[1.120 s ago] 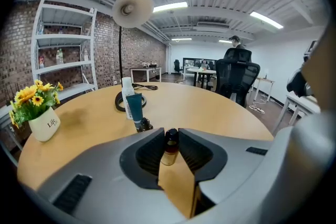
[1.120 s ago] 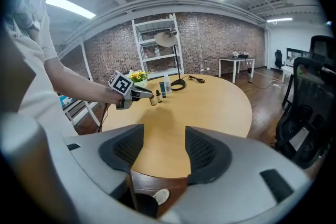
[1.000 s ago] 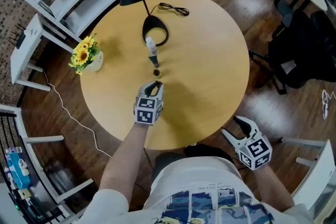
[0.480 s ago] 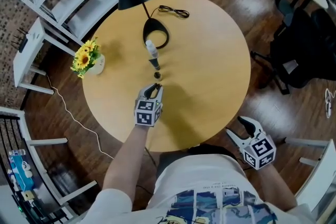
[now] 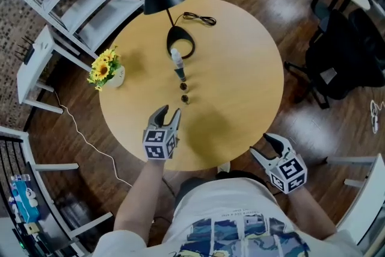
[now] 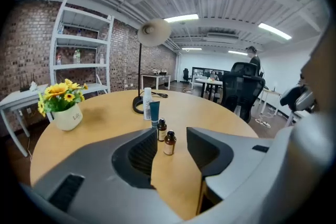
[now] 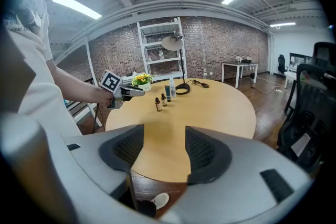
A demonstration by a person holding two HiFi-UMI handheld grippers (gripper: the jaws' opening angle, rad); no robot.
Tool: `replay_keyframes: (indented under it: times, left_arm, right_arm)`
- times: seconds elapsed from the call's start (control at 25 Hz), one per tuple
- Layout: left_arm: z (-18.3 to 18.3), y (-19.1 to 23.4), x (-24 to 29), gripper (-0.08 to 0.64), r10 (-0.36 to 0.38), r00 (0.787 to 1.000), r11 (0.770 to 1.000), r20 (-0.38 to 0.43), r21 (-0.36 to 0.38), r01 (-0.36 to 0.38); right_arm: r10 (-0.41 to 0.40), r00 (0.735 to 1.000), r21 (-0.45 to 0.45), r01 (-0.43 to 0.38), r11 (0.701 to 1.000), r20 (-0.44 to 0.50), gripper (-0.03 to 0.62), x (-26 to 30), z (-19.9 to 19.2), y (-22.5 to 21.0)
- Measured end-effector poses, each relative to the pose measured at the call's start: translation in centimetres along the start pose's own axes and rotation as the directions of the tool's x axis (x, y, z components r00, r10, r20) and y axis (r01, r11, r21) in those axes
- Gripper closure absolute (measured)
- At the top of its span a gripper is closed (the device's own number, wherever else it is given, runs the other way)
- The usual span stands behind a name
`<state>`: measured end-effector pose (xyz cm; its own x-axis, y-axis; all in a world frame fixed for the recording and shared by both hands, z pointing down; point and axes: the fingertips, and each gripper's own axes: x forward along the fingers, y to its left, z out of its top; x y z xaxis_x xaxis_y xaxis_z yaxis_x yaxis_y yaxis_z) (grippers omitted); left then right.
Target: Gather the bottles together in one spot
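Amber bottles [image 6: 169,144] large beyond left tool [image 6: 170,131], jaws just opening, empty; specks overhead

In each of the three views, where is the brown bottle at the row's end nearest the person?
Head view: brown bottle near picture centre, lowest in the row.
Left gripper view: brown bottle at centre, frontmost.
Right gripper view: brown bottle left of centre, leftmost in the row.
Shared landmark: sunflower pot, left of the row everywhere.
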<state>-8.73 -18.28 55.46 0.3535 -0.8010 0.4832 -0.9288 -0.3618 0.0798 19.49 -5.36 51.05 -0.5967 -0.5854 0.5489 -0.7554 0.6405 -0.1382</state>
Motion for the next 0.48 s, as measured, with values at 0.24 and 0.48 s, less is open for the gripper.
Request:
replay_keyframes:
  times: [0.24,0.48]
  left_arm:
    - [-1.3,-0.6,-11.6,0.377,-0.026,1.0,0.997,0.004,-0.076,0.027]
    - [-4.1,-0.6,-20.5,0.377,-0.071,0.997,0.987,0.025,-0.146,0.074]
  right_arm:
    - [-0.018,1.0,-0.029,0.018,0.999,0.006,0.32,0.1,0.5,4.7]
    - [0.003,1.0,-0.05,-0.004,0.999,-0.012,0.321,1.0,0.0,10.6]
